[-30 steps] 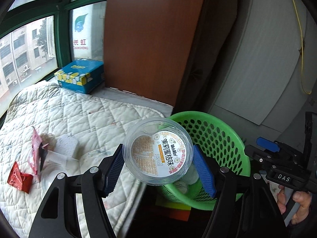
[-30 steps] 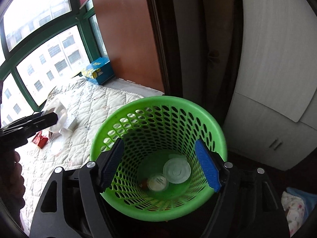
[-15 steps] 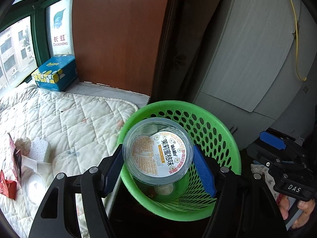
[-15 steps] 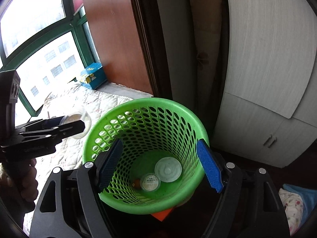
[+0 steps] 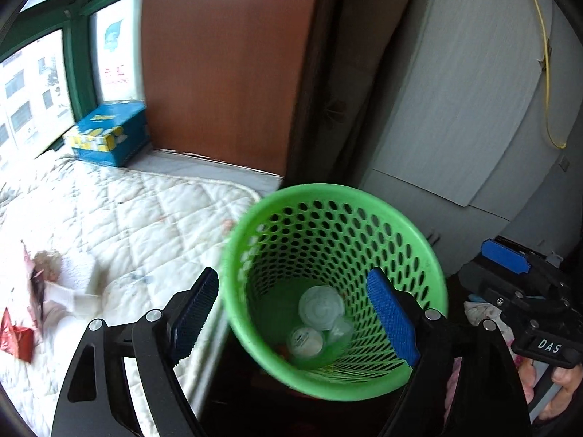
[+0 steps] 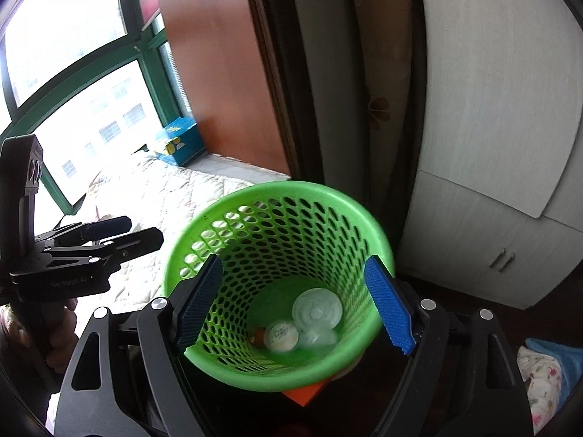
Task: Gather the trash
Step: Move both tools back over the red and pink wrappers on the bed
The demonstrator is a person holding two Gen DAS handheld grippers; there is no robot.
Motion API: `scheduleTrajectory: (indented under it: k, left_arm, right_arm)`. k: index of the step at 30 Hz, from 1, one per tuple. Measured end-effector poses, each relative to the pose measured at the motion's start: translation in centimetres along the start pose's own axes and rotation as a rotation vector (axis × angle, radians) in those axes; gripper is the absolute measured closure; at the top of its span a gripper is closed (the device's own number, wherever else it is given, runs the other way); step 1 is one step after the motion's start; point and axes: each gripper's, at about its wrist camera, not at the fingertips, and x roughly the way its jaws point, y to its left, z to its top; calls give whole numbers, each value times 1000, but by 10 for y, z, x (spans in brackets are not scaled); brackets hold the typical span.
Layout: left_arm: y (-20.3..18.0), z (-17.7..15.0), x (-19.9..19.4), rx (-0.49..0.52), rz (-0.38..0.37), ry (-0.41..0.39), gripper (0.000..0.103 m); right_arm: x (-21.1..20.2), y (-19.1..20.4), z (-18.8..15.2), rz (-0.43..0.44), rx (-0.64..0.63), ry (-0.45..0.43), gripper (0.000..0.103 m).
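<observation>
Both grippers, left (image 5: 291, 318) and right (image 6: 293, 307), gape wide and empty over the basket (image 5: 419, 233), cups (image 5: 320, 307) at its bottom. Next I'd fetch the wrappers (image 5: 16, 335) at the mattress's (image 5: 145, 218) left edge.

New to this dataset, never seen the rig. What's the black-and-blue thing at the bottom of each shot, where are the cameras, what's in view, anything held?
No robot arm here: a person carries a handheld two-finger claw in each hand. Each picture comes from a fisheye camera mounted on one claw, looking out along its blue-padded fingers.

In the left view, the left claw is open and holds nothing; the right one shows at the edge. In the right view, the right claw is open and empty too, with the left one off to the side.

Both point down into a green basket beside a bed. Inside lie a clear cup, a lid and a small round tub. Wrappers and tissues remain on the bed, near a blue box.
</observation>
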Motion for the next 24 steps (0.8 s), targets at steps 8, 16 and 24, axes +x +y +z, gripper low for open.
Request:
scheduleTrajectory:
  k: [8, 16, 24]
  left_arm:
    - [49, -13, -28, -59, 110, -39, 23]
    - [126, -35, -55, -177, 243, -59, 25]
    - [221, -64, -86, -349, 398, -65, 29]
  right_arm:
    - [15, 37, 6, 71, -66, 11, 22]
    - [33, 84, 9, 154, -133, 40, 21]
    - [52, 134, 10, 231, -189, 68, 21]
